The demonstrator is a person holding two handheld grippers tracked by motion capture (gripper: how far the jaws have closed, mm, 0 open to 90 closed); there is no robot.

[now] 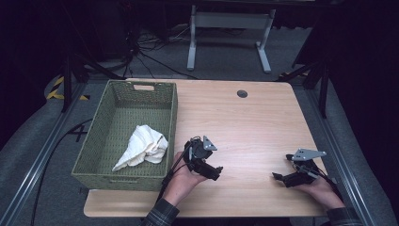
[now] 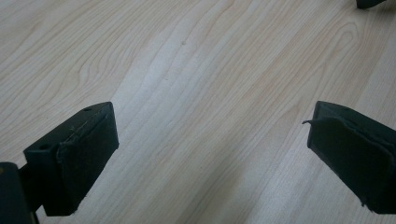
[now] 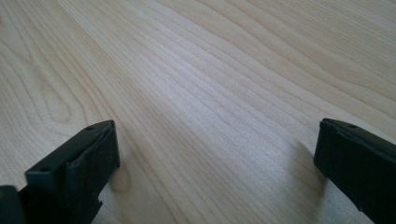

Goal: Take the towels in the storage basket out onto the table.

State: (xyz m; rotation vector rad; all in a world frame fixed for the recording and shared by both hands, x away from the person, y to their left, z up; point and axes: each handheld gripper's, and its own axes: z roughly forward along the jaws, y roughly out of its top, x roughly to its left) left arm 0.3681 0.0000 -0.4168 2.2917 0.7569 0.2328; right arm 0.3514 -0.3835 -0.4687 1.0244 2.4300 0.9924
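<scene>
A green woven basket (image 1: 99, 141) stands on the left part of the wooden table (image 1: 244, 122), and a crumpled white cloth (image 1: 143, 146) lies inside it. My left gripper (image 1: 214, 170) is held just right of the basket, low over the table, open with nothing between its jaws (image 2: 210, 154). My right gripper (image 1: 282, 169) is near the table's right front corner, also open and empty (image 3: 215, 163). In both gripper views only bare wood lies between the black pads (image 2: 88, 149) (image 3: 93, 158).
A small round grommet (image 1: 242, 93) sits near the table's far edge. Beyond the table stand a white desk frame (image 1: 230, 28) and cables on the grey floor. Black stand legs flank the table on both sides.
</scene>
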